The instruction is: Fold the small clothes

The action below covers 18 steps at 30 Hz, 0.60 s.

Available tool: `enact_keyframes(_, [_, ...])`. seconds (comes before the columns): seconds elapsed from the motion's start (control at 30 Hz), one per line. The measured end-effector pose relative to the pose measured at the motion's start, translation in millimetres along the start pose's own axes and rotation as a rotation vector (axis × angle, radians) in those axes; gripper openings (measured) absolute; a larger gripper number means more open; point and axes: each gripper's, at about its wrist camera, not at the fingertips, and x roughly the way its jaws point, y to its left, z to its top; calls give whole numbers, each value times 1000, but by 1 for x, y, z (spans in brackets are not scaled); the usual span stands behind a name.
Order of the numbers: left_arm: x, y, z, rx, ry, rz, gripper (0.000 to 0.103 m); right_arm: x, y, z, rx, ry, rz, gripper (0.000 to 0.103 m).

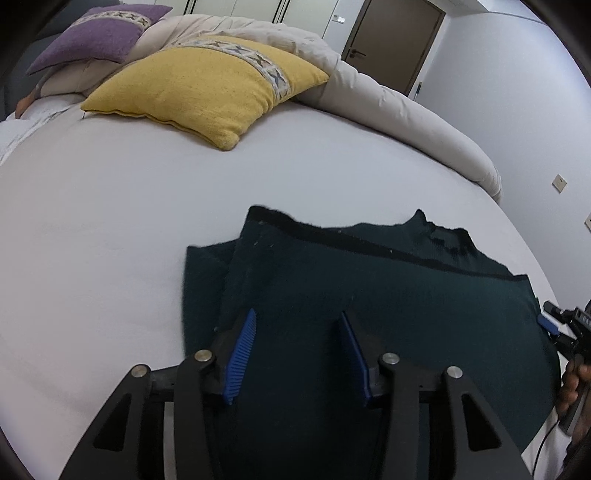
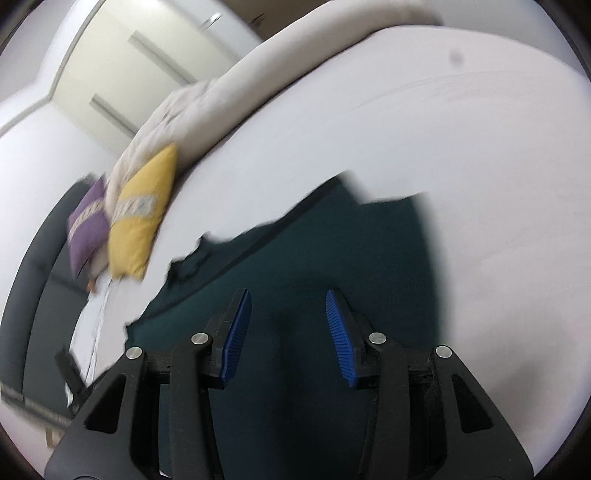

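A dark green knitted garment (image 1: pixel 388 295) lies partly folded on the white bed sheet (image 1: pixel 110 240), with a black-trimmed edge at its far side. My left gripper (image 1: pixel 297 317) is open above its near left part, holding nothing. My right gripper (image 2: pixel 288 295) is open above the same garment (image 2: pixel 314 251), holding nothing; that view is blurred. The right gripper also shows at the right edge of the left wrist view (image 1: pixel 550 325), beside the garment's right edge.
A yellow pillow (image 1: pixel 207 85) and a purple pillow (image 1: pixel 99 33) lie at the far side of the bed, against a rolled beige duvet (image 1: pixel 406 110). A brown door (image 1: pixel 395 40) is in the far wall. The bed's dark frame (image 2: pixel 33 295) shows at the left.
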Motion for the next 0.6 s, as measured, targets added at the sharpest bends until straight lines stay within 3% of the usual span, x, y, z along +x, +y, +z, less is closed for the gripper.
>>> enact_keyframes(0.07, [-8, 4, -7, -1, -6, -4, 49, -15, -18, 1, 48, -34, -27, 44])
enact_keyframes(0.13, [-18, 8, -14, 0, -17, -2, 50, -32, -33, 0, 75, -56, -117, 51])
enact_keyframes(0.23, [-38, 14, -22, -39, -35, 40, 61, -50, -50, -5, 114, -64, -109, 59])
enact_keyframes(0.37, [-60, 9, -27, -81, -71, -25, 63, -58, -51, -16, 109, -56, -82, 74])
enact_keyframes(0.6, [-44, -55, -22, -2, -42, -177, 65, -41, -36, -32, 119, 33, 9, 75])
